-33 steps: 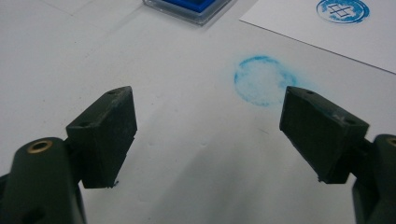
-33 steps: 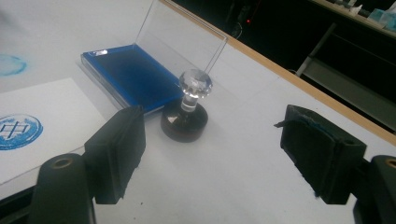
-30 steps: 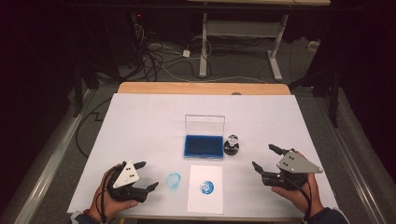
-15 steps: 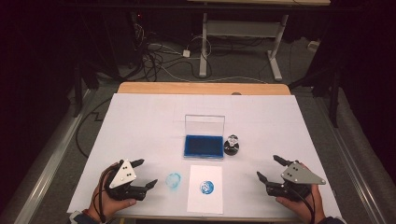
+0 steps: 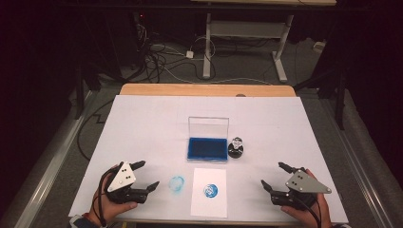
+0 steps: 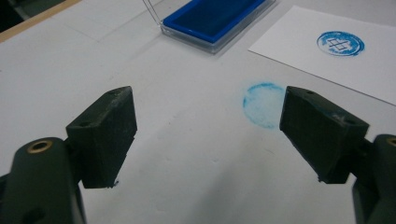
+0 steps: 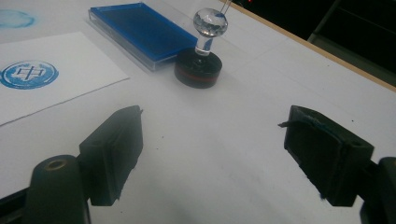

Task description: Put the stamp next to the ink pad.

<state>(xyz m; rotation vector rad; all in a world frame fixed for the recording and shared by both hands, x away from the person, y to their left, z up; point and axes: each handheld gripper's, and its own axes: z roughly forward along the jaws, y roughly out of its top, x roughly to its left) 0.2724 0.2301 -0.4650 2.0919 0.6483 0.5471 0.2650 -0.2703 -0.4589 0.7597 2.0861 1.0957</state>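
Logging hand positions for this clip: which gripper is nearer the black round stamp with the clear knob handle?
Right. The right gripper sits open, toward the near right of the black round stamp with the clear knob. The left gripper is farther, beyond the white stamped paper sheet.

Lighting's pretty dim overall, the white paper-covered table (image 5: 142, 128) is the only bright patch, dark room around it. Close-up black jaws look soft, shadows faint, slight grain.
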